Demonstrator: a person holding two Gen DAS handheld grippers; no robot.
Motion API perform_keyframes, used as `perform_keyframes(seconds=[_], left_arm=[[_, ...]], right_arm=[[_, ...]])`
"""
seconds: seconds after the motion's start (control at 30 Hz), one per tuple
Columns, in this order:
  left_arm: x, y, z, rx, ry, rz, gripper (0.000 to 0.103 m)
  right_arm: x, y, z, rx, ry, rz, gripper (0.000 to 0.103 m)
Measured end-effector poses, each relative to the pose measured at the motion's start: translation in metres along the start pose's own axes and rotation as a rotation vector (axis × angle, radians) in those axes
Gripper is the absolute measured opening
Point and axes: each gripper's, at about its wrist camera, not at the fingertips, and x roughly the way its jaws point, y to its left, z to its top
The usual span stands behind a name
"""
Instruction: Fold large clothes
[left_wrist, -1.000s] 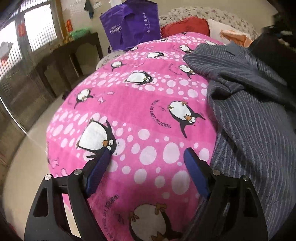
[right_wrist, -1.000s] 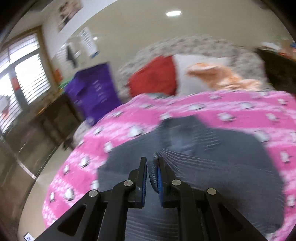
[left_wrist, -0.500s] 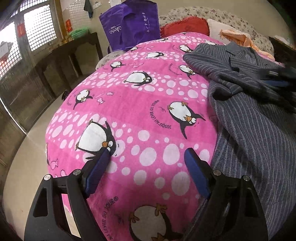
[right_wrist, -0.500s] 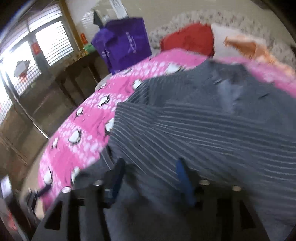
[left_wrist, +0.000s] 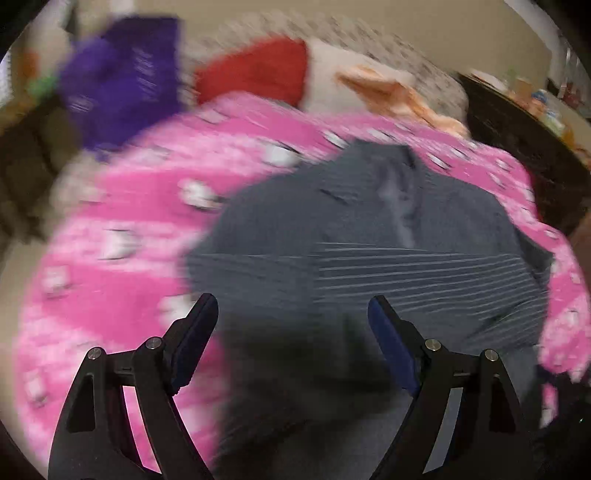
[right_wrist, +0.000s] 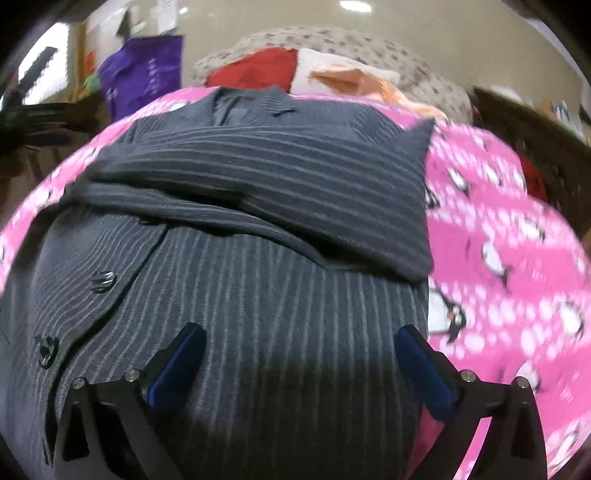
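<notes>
Folding was only partly done: the grey pinstriped jacket (right_wrist: 258, 229) lay on the pink penguin blanket (right_wrist: 509, 236), one sleeve (right_wrist: 280, 173) already across its chest. Left gripper (left_wrist: 293, 332) and right gripper (right_wrist: 299, 365) both stood wide open above it, holding nothing. The body, I judged, remained to fold.

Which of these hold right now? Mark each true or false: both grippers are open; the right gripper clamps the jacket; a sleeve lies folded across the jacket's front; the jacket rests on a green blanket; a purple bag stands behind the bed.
1. Both grippers are open. True: the left gripper and the right gripper both have their jaws spread.
2. The right gripper clamps the jacket. False: it holds nothing; the striped jacket lies under it.
3. A sleeve lies folded across the jacket's front. True.
4. The jacket rests on a green blanket. False: the blanket is pink with penguins.
5. A purple bag stands behind the bed. True.
</notes>
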Motion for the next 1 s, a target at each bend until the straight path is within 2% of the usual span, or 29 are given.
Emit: perform_keyframes(seconds=[0.03,0.1,0.13,0.17,0.23,0.27,0.3,0.43,0.57,0.73,0.8,0.93,0.97,1.0], left_arm=[[0.018,-0.001,0.002,-0.012,0.059,-0.043,0.079],[0.051,0.000,-0.003,-0.068,0.203,-0.126,0.054],[0.057,0.002,-0.009,-0.099,0.226,-0.143,0.054],[0.054,0.001,-0.012,-0.106,0.203,-0.155,0.054],[0.048,-0.002,-0.016,-0.119,0.201,-0.209,0.045],[0.042,-0.005,-0.015,-0.118,0.192,-0.228,0.031],[0.038,-0.007,-0.015,-0.120,0.183,-0.237,0.022],[0.004,-0.024,-0.012,-0.072,0.061,-0.263,0.018],[-0.012,-0.037,-0.011,-0.007,-0.022,-0.207,0.014],[-0.055,0.011,-0.007,-0.067,-0.193,-0.101,0.013],[-0.052,0.030,-0.015,-0.110,-0.177,-0.058,0.013],[-0.007,0.037,-0.037,-0.096,-0.010,0.043,0.014],[0.002,0.039,-0.044,-0.104,0.031,0.046,0.015],[0.002,0.041,-0.049,-0.115,0.029,0.040,0.016]], right_arm=[[0.000,0.001,-0.001,0.005,-0.007,0.002,0.102],[-0.002,0.001,-0.006,0.002,-0.026,0.001,0.102],[-0.003,0.000,-0.007,0.006,-0.033,0.004,0.102],[-0.004,0.000,-0.009,0.010,-0.036,0.009,0.102],[-0.006,-0.002,-0.015,0.020,-0.042,0.017,0.102],[-0.006,-0.003,-0.016,0.023,-0.045,0.020,0.102],[-0.006,-0.001,-0.014,0.024,-0.046,0.020,0.102],[-0.005,-0.003,-0.014,0.033,-0.046,0.028,0.102],[-0.004,-0.001,-0.013,0.029,-0.048,0.019,0.102],[-0.005,0.000,-0.014,0.031,-0.051,0.017,0.102],[-0.005,0.000,-0.014,0.031,-0.052,0.017,0.102],[-0.005,-0.001,-0.014,0.035,-0.044,0.021,0.102],[-0.005,-0.003,-0.013,0.044,-0.028,0.033,0.102],[-0.006,-0.006,-0.011,0.055,-0.011,0.047,0.102]])
